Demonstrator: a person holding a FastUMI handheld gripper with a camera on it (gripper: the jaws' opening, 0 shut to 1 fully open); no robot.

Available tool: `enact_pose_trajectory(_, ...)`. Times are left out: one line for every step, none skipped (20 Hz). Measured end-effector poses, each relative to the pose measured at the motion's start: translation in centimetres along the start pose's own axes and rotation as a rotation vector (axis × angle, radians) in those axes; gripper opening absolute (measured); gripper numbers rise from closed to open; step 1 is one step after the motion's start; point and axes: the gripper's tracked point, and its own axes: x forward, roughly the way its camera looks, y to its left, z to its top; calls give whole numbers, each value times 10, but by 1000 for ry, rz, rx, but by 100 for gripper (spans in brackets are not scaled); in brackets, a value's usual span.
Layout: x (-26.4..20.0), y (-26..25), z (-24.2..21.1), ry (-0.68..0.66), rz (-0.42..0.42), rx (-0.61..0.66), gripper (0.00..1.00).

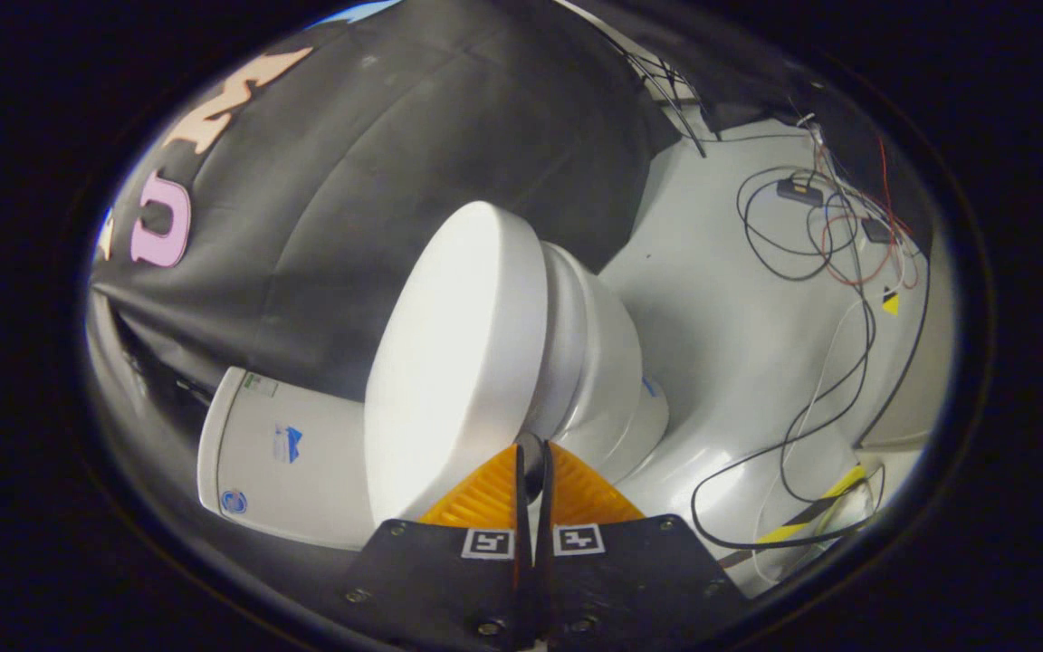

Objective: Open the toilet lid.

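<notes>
Pale booth floor strewn with cables [811, 235]: my gripper [532, 453], fingers pressed together and holding nothing, meets the toilet lid [454, 353] rim just ahead; I should hook under it, lifting steadily.

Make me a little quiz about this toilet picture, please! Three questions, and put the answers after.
1. True or false: the toilet lid is down flat on the seat.
2. What are the gripper fingers doing? A) spread wide apart B) closed together with only a thin gap, tips at the lid's edge C) gripping a cable
3. Fill in: loose cables lie on the pale ____ beyond the toilet bowl.

Key:
1. False. The lid sits apart from the bowl's rim, partly lifted.
2. B. The fingers are nearly touching each other, and whether they pinch the lid's edge cannot be told.
3. Floor.
</notes>
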Motion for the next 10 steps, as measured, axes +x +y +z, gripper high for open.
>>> enact_pose_trajectory(-3,5,2,-4,13,-6,1)
enact_pose_trajectory(-7,11,3,-9,30,-6,2)
enact_pose_trajectory(-11,19,6,-17,51,-5,2)
enact_pose_trajectory(-13,27,9,-26,73,-5,1)
enact_pose_trajectory(-18,36,10,-33,98,-12,1)
enact_pose_trajectory(-22,45,11,-41,124,-16,1)
enact_pose_trajectory(-25,55,13,-50,152,-22,1)
enact_pose_trajectory(-26,67,13,-53,179,-29,1)
enact_pose_trajectory(-28,76,11,-52,198,-41,1)
enact_pose_trajectory(-29,83,10,-51,210,-56,1)
